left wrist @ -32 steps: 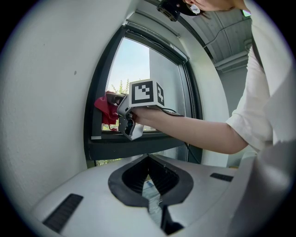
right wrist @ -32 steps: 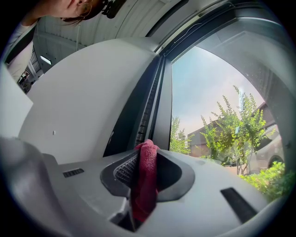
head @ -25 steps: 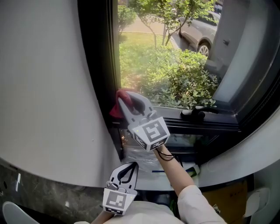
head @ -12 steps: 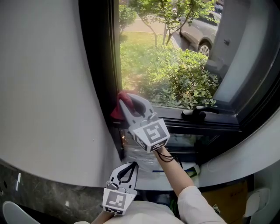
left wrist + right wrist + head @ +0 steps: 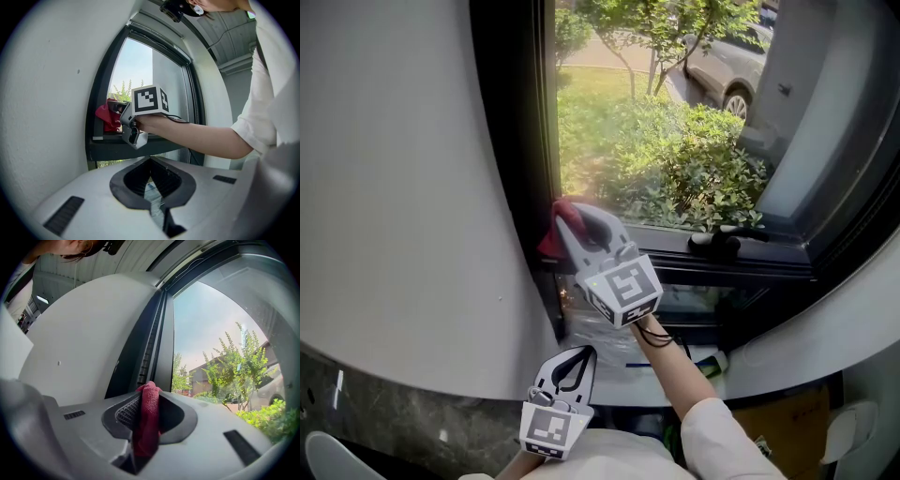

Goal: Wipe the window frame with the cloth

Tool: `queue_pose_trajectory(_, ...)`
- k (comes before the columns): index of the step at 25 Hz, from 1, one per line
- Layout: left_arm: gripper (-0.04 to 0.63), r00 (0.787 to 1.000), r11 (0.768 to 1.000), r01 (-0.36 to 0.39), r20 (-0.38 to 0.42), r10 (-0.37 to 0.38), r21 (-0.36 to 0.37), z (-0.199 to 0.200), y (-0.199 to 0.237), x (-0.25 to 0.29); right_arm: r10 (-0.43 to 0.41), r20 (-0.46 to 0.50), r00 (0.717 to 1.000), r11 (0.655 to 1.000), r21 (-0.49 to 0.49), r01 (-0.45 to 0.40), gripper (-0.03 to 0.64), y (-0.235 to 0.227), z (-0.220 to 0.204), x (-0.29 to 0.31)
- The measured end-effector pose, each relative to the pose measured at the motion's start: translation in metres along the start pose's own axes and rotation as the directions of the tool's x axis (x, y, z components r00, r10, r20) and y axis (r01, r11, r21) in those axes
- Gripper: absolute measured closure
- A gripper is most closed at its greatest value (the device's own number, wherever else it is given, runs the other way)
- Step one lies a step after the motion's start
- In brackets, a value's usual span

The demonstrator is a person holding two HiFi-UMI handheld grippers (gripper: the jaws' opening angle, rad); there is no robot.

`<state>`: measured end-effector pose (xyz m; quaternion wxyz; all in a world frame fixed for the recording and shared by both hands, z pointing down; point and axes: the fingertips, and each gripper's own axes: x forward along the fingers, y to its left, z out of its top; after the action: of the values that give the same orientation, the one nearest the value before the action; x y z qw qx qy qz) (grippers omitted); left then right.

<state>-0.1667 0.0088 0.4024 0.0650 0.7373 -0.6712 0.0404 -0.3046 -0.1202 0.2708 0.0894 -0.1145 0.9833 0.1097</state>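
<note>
Right gripper (image 5: 149, 392): jaws clamped on red cloth (image 5: 146, 423), fold pinched between both pads, bunch showing past the tips, pressed at lower left corner of dark window frame (image 5: 517, 141), beside the glass. Left gripper (image 5: 151, 161): jaws together, nothing between, low, well apart from frame.

No word, label, brand name or number can be read in any of the views. The only printed marks are black-and-white square patterns: one set on the marker cube (image 5: 623, 284) of the right hand-held gripper (image 5: 569, 214), at the centre of the head view and the upper middle of the left gripper view, and one on the marker cube (image 5: 551, 431) of the left hand-held gripper (image 5: 577, 356), at the lower edge of the head view. These are blocky coded squares, with no letters or digits in them.
</note>
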Motion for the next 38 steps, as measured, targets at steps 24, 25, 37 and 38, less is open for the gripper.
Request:
queue_pose_trajectory(24, 0.587, 1.000, 1.000, 0.014, 0.012, -0.014, 0.005, 0.001, -0.001, 0.005, 0.005, -0.183, 0.983, 0.999, -0.033, -0.011, 0.535, 0.008, -0.027, -0.003)
queue_pose_trajectory(25, 0.587, 1.000, 1.000, 0.014, 0.021, -0.015, 0.009, 0.002, -0.001, 0.006, 0.005, -0.188, 0.982, 0.999, -0.033, -0.012, 0.535, 0.008, -0.028, -0.003)
queue_pose_trajectory(37, 0.588, 1.000, 1.000, 0.022, -0.021, -0.022, -0.012, -0.004, 0.000, 0.008, 0.021, -0.243, 0.970, 0.999, -0.033, -0.030, 0.535, 0.010, -0.034, -0.004)
queue_pose_trajectory(38, 0.588, 1.000, 1.000, 0.023, -0.021, -0.023, -0.012, -0.004, 0.000, 0.009, 0.022, -0.244, 0.970, 0.999, -0.032, -0.030, 0.535, 0.010, -0.034, -0.004)
